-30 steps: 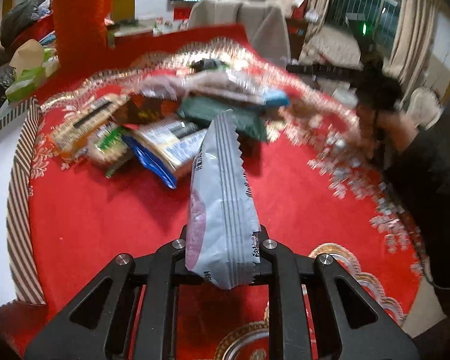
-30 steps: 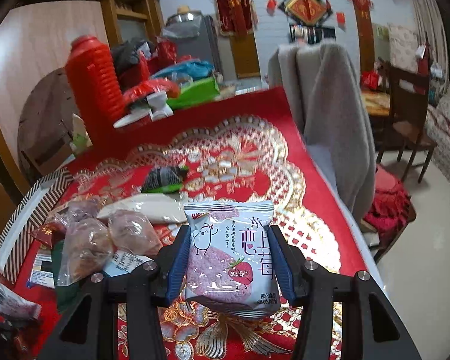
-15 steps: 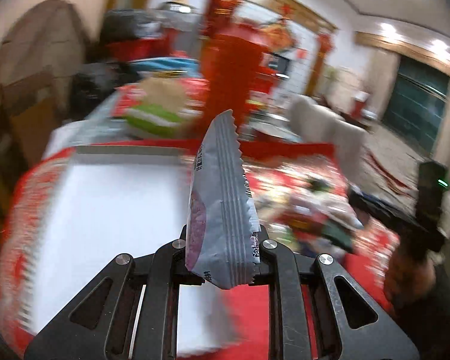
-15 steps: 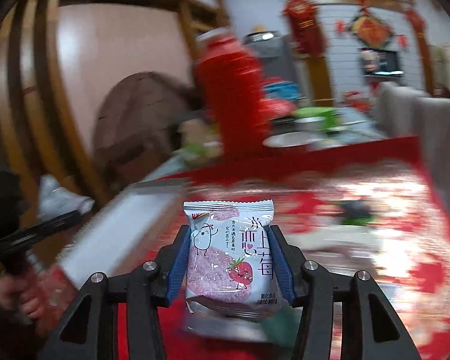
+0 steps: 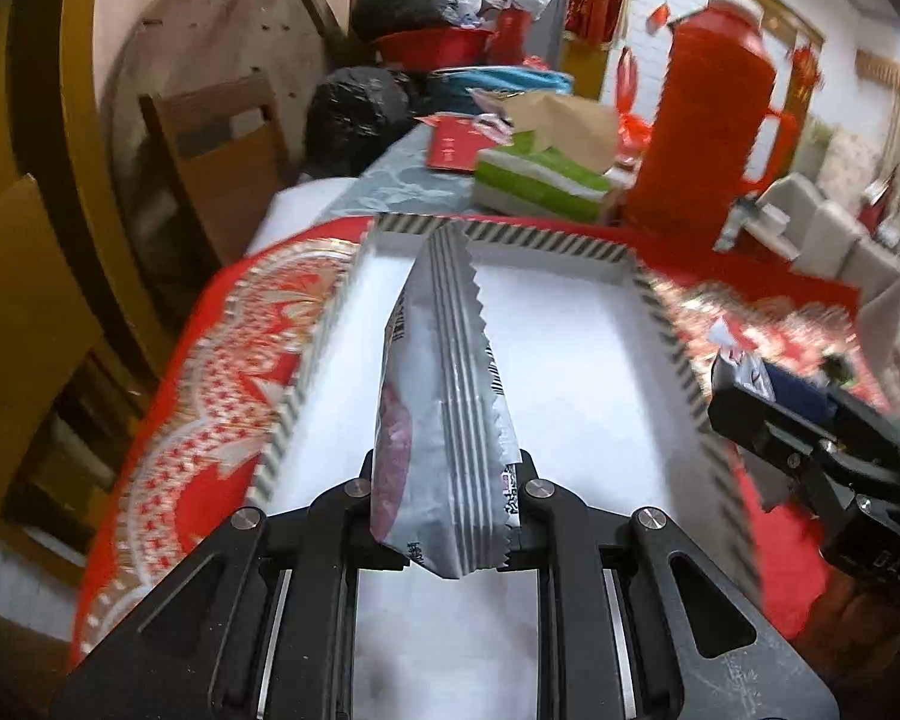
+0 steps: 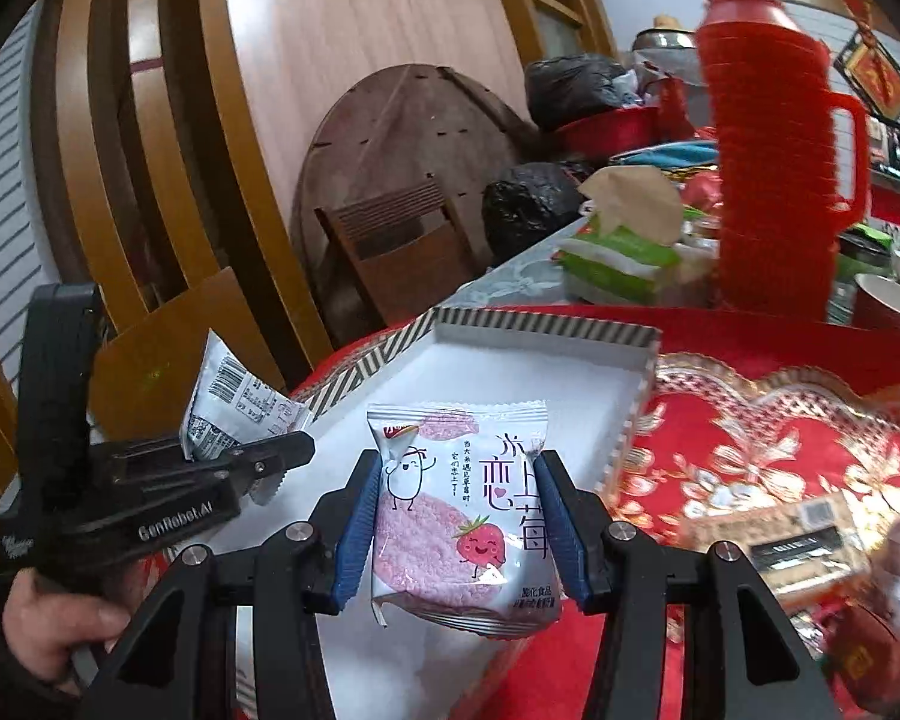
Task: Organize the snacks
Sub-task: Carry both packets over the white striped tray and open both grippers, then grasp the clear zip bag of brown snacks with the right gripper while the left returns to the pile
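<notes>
My left gripper [image 5: 444,498] is shut on a silver snack packet [image 5: 444,420], held edge-on above a white box with a striped rim [image 5: 570,246]. The left gripper also shows in the right wrist view [image 6: 258,468], its packet [image 6: 228,402] over the box's left side. My right gripper [image 6: 459,531] is shut on a strawberry rice-cracker packet [image 6: 462,504], held flat, face up, over the near part of the same box [image 6: 546,330]. The right gripper shows at the right of the left wrist view [image 5: 810,426].
The box sits on a red and gold tablecloth [image 6: 780,450]. More snack packets [image 6: 798,540] lie to the right of the box. Behind it stand a red thermos [image 6: 774,138], a green tissue pack [image 6: 618,264], black bags [image 5: 354,114] and a wooden chair [image 6: 402,252].
Both grippers have swung left, away from the snack pile, to over the white box, each still holding its packet.
</notes>
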